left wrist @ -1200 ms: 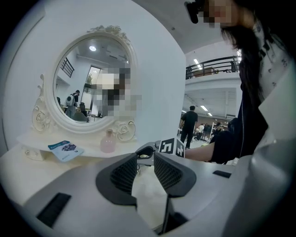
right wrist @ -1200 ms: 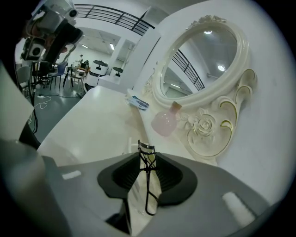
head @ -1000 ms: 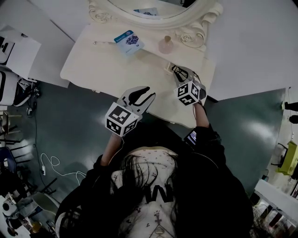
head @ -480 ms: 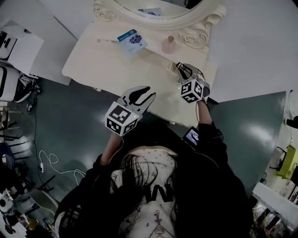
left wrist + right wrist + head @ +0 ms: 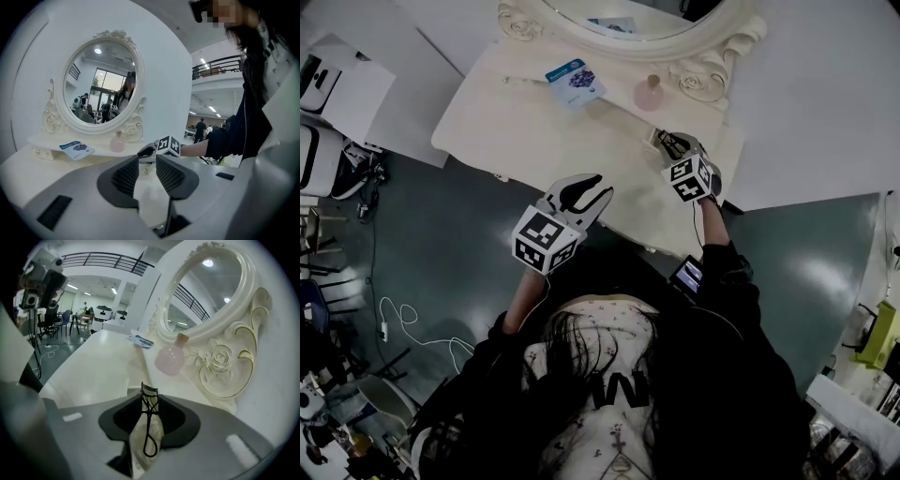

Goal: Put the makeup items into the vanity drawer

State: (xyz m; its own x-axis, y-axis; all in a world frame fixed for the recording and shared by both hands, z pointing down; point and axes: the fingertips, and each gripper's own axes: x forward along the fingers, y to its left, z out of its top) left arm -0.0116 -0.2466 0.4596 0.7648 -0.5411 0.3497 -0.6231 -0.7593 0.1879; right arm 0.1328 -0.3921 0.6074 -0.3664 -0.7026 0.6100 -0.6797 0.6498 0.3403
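My right gripper [image 5: 672, 142] hovers over the right end of the cream vanity table [image 5: 534, 131], just in front of the mirror's carved base. Between its jaws stands a black eyelash curler in a clear packet [image 5: 149, 427], gripped while the jaws are opening slightly. A pink perfume bottle [image 5: 650, 92] sits just beyond it, and a blue packet [image 5: 575, 82] lies further left. My left gripper [image 5: 586, 190] is open and empty over the table's front edge. No open drawer shows in any view.
The oval mirror [image 5: 619, 23] with its ornate frame stands along the back of the table. A thin pale stick [image 5: 517, 81] lies left of the blue packet. White boxes [image 5: 342, 84] and cables [image 5: 398, 328] are on the floor to the left.
The right gripper has edged slightly toward the mirror, still carrying the curler packet. The left gripper has stayed where it was.
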